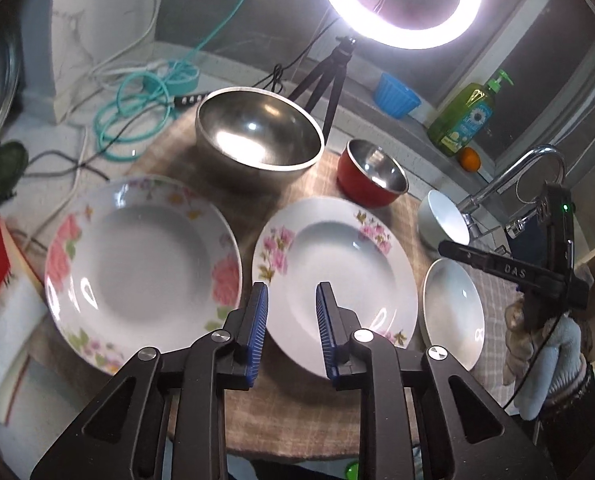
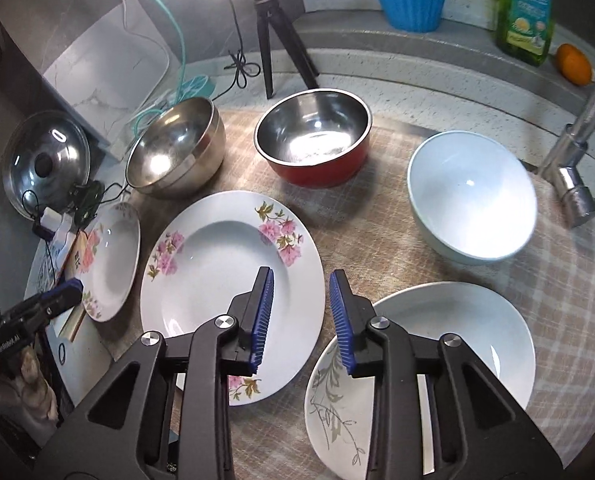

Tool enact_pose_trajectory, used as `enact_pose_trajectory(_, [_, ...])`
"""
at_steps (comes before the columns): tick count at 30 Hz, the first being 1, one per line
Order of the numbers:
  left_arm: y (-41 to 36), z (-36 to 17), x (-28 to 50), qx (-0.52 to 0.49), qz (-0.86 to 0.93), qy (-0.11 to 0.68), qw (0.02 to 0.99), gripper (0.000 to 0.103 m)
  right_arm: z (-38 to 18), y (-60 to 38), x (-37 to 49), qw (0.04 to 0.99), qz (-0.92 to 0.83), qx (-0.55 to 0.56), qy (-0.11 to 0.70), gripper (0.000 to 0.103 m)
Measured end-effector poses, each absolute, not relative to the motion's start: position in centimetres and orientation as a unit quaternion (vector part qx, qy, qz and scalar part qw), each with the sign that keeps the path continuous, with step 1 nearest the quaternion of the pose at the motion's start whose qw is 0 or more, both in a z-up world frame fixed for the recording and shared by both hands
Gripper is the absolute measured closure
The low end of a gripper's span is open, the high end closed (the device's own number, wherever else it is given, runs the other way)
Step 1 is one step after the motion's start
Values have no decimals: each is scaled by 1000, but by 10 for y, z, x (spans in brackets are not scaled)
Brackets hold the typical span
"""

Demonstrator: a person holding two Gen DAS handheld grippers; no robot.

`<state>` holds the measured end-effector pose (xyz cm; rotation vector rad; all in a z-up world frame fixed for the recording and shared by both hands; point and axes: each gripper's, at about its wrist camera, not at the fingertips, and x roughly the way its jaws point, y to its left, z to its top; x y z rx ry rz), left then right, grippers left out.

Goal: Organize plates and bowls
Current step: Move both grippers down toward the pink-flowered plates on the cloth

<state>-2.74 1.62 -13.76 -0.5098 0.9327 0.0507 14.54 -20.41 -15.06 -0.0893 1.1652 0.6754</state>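
Note:
Three plates lie on a checked cloth (image 1: 289, 420): a large pink-flowered plate (image 1: 137, 268) at left, a middle flowered plate (image 1: 333, 280) (image 2: 225, 280), and a white plate with a grey leaf print (image 1: 451, 312) (image 2: 437, 360) at right. Behind them stand a large steel bowl (image 1: 257, 136) (image 2: 177, 152), a red steel-lined bowl (image 1: 373, 178) (image 2: 313, 140) and a white bowl (image 1: 443, 226) (image 2: 471, 200). My left gripper (image 1: 291, 292) is open and empty above the middle plate's near rim. My right gripper (image 2: 302, 278) is open and empty between the middle plate and the leaf plate.
A ring light on a tripod (image 1: 329, 76) stands behind the bowls. Cables (image 1: 137, 112) lie at back left, a pot lid (image 2: 45, 164) at far left. A faucet (image 2: 577, 160), soap bottle (image 2: 525, 8), orange (image 2: 573, 64) and blue cup (image 2: 409, 0) are at right.

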Motion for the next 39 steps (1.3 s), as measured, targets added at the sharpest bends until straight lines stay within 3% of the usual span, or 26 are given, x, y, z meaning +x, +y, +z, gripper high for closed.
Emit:
enact_pose_trajectory(15, [2,-188,-43,-339,43,473,812,82,-187,-187,182,734,343,-42,585,77])
enact_pose_trajectory(39, [5,-211,-30,-364,45,485,794,87,-214,-174,206,697,359,-16,620,82])
